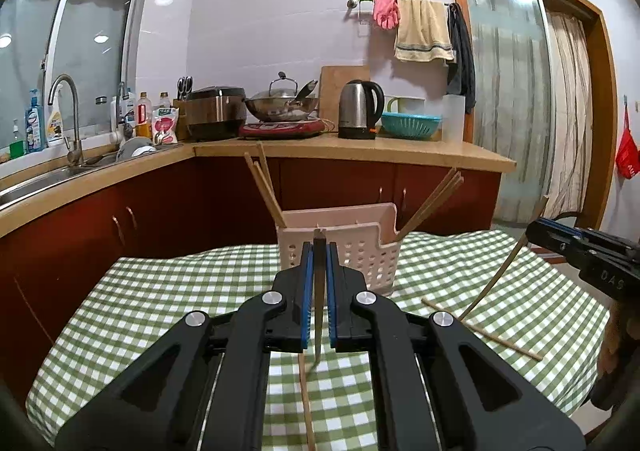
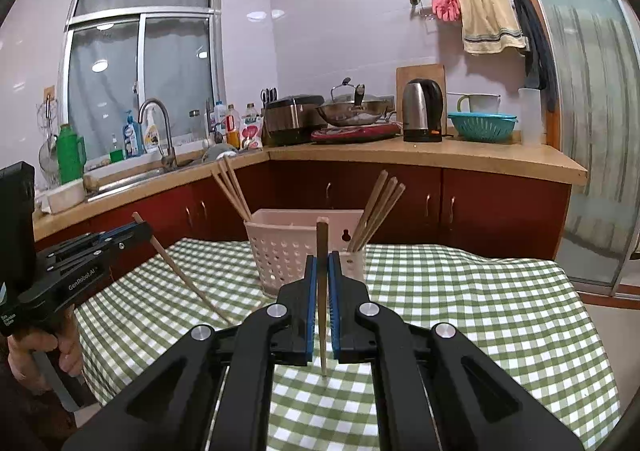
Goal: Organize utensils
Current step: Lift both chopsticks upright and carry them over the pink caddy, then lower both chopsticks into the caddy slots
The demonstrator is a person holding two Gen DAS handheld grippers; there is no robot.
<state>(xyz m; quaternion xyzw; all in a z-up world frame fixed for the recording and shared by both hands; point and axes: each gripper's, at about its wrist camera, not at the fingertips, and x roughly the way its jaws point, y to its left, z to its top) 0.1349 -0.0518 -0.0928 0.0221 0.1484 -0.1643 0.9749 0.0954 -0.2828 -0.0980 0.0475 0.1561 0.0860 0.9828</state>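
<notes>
Both grippers are held above the checked tablecloth (image 1: 160, 291), each pointing slightly downward toward the pink utensil basket (image 1: 360, 251) at the far edge of the table.

Left gripper (image 1: 319, 251): fingers clamped together on one chopstick (image 1: 319, 291), which stands near upright between the blue pads, its lower tip clear of the cloth.

Right gripper (image 2: 322, 263): fingers likewise clamped on a second chopstick (image 2: 322, 311), also near upright.

Basket contents: one bundle of chopsticks leans left (image 1: 264, 187) and another leans right (image 1: 432, 203).

Left wrist view only: two loose chopsticks lie on the cloth, one under the left gripper (image 1: 306, 403) and one at the right (image 1: 480, 331). The right gripper appears at the right edge, its chopstick slanting down across the frame.

Right wrist view only: the person's hand (image 2: 48, 347) grips the left gripper's handle at the lower left edge. The basket's small side compartment (image 2: 354, 263), holding the right-leaning bundle, is visible here, as is a keyhole slot in the basket's back wall.
</notes>
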